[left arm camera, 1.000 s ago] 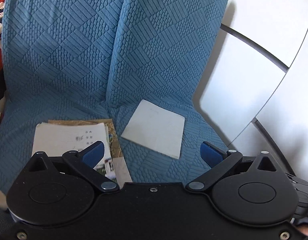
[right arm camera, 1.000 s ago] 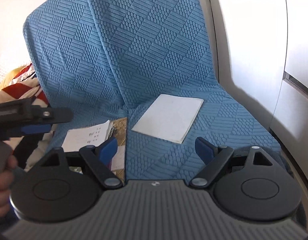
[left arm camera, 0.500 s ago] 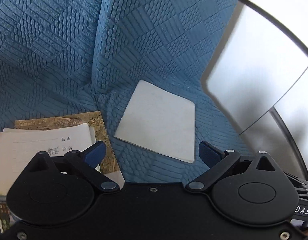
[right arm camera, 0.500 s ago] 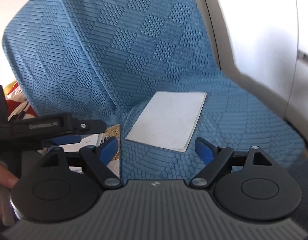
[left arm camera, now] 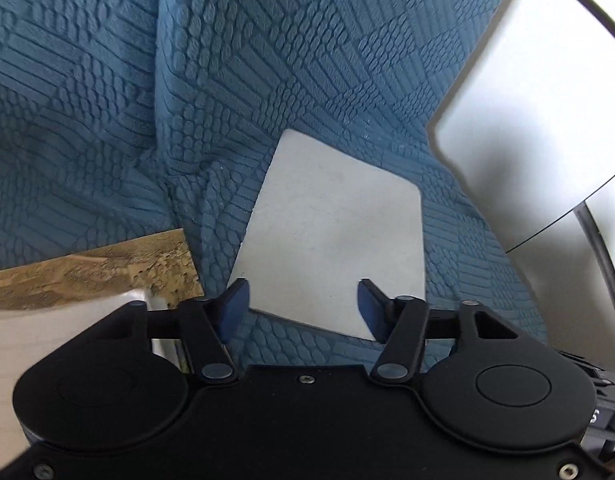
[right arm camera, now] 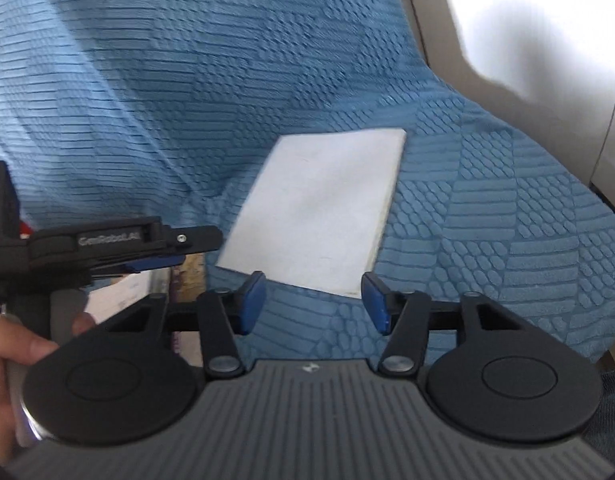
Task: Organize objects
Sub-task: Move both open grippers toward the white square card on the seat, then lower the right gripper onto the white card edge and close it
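Item: white booklet point(left arm camera: 331, 240), thin, plain cover, no print showing. It is lying flat on the blue textured seat cover point(left arm camera: 267, 80), filling the centre of the left wrist frame and sitting just right of centre in the right wrist frame point(right arm camera: 319, 208). One long edge in the right wrist view is showing a stack of page edges, so it is reading as a slim bound booklet rather than a single sheet.

Handling, as a judgement: it is looking light, flexible and likely to droop if lifted by one corner. Lying flush on soft fabric, it is offering no gap for a finger to get under. The near short edge, the one closest to both cameras, is looking like the best place to take hold; pressing into the cushion beside it may be helping a pad slide beneath. The cover is probably smooth and may be slipping under a shallow pinch.

Left claw point(left arm camera: 303, 308): it is standing part open, blue pads bracketing the booklet's near edge at lower centre, gripping nothing.

Right claw point(right arm camera: 313, 304): likewise part open and empty, pads framing the near edge.

Adjacent: a second stack of papers point(left arm camera: 47, 332) with a tan picture sheet point(left arm camera: 107, 264) beneath it is lying at lower left, apart from the booklet. A pale cabinet panel point(left arm camera: 527, 140) is occupying the upper right.
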### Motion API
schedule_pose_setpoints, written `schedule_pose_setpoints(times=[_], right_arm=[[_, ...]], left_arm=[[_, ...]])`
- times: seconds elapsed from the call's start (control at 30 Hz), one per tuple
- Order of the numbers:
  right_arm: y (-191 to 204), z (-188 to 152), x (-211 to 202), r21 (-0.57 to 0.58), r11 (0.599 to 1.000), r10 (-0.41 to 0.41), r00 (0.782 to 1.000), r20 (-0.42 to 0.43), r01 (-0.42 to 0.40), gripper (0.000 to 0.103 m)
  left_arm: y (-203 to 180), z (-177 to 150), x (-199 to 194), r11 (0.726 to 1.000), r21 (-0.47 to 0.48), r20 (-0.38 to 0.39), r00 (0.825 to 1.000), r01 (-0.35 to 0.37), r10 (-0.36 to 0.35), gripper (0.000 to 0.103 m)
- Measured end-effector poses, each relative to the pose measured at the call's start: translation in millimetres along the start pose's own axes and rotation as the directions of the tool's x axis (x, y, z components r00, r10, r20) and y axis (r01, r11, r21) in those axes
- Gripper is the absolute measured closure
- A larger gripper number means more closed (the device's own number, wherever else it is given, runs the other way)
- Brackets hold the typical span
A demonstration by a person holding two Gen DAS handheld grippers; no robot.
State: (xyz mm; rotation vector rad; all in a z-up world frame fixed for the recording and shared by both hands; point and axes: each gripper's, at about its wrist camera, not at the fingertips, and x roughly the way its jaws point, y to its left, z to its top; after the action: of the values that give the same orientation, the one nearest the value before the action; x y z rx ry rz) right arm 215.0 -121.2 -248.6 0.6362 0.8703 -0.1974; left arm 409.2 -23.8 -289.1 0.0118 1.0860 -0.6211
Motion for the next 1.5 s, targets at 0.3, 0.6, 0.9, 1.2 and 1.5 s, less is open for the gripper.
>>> schedule_pose_setpoints(times=[0.3, 0.6, 0.9, 1.2, 1.5], right_arm=[[-9, 13, 34, 0.101, 0.994, -0.018, 0.996, -0.087, 0.027, 0.07], [-14, 16, 50, 0.195, 0.978, -0.043, 0.991, -0.13, 0.068, 0.07], [-34, 20, 54, 0.363, 0.932, 0.06, 0.991, -0.118, -0.013, 0.069], [-26, 13, 60, 0.44, 0.889, 0.181, 0.98, -0.087, -0.125, 0.068], [-12, 16, 62, 0.367, 0.923, 0.136, 0.991, -0.022, -0.118, 0.098]], left_arm=[[14, 5, 38, 0.998, 0.012, -0.056, 0.996, -0.063, 0.064, 0.071], [18, 6, 42, 0.996, 0.019, -0.059, 0.995, -0.085, 0.086, 0.071], [25, 7, 45, 0.998, -0.005, -0.075, 0.996, -0.057, 0.056, 0.067], [28, 6, 44, 0.999, -0.031, -0.068, 0.997, -0.036, 0.034, 0.063], [41, 10, 37, 0.988, -0.146, -0.052, 0.997, 0.051, -0.059, 0.051]])
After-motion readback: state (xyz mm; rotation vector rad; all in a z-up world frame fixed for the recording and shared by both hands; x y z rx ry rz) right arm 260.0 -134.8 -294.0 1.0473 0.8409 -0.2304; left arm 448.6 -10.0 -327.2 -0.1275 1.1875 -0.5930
